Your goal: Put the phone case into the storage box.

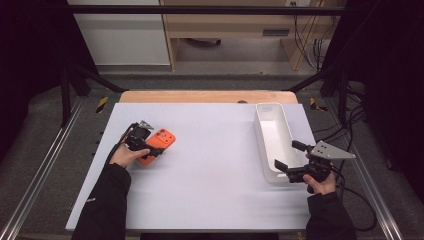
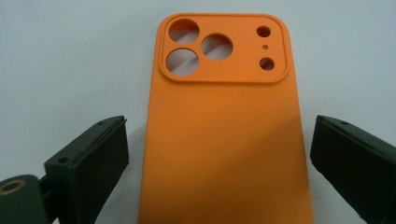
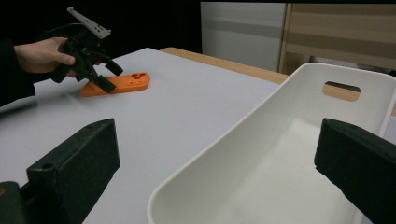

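An orange phone case (image 1: 161,141) lies back-up on the white table top, camera cut-outs pointing away from the hand. My left gripper (image 1: 150,148) is lowered over its near end. In the left gripper view the case (image 2: 224,116) lies between the two black jaws of that gripper (image 2: 219,126), with a gap on each side, so the pads do not press it. My right gripper (image 1: 286,155) is open at the near end of a white bin (image 1: 272,132), its jaws straddling the bin's near rim (image 3: 280,163). The right gripper view also shows the case (image 3: 126,83) farther off.
The white bin is long, narrow and empty, with a handle slot (image 3: 342,90) in its far end, and stands at the table's right. The white table top (image 1: 210,170) stretches between the two hands. A wooden edge (image 1: 200,96) borders the back.
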The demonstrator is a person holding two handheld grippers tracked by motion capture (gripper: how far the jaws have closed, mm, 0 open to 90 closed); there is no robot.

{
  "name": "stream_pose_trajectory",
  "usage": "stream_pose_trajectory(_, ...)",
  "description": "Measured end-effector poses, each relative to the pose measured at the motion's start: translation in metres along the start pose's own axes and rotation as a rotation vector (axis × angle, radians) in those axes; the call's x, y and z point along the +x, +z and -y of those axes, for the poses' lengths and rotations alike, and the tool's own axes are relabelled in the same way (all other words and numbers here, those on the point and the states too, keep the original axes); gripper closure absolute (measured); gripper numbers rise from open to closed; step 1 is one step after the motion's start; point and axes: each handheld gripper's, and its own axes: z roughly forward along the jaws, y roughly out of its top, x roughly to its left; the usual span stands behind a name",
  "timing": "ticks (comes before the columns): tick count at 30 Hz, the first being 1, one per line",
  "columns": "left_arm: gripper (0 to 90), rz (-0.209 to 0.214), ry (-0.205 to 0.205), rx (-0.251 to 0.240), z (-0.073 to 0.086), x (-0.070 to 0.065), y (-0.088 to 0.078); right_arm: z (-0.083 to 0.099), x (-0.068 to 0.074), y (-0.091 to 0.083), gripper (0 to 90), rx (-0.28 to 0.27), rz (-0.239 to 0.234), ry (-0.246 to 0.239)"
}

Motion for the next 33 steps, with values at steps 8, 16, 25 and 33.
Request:
stream_pose_trajectory(8,8.4,0.001,0.017,0.036,0.0008,-0.0011,0.0013,0.0,-0.0003,0.0,0.5,0.0,0.001,-0.002)
stream_pose_trajectory(16,9.9,0.003,0.016,0.047,-0.0001,-0.0015,0.0011,-0.0001,-0.0003,-0.0002,0.5,0.0,0.001,0.0)
stream_pose_trajectory(25,10.7,0.003,0.009,0.049,-0.0004,-0.0013,0.0008,-0.0002,-0.0006,-0.0003,0.5,-0.003,0.001,0.001)
stream_pose_trajectory(33,15.3,-0.002,0.004,0.032,0.0015,-0.0001,-0.0008,-0.0005,-0.0005,-0.0007,0.5,-0.003,0.0,0.005)
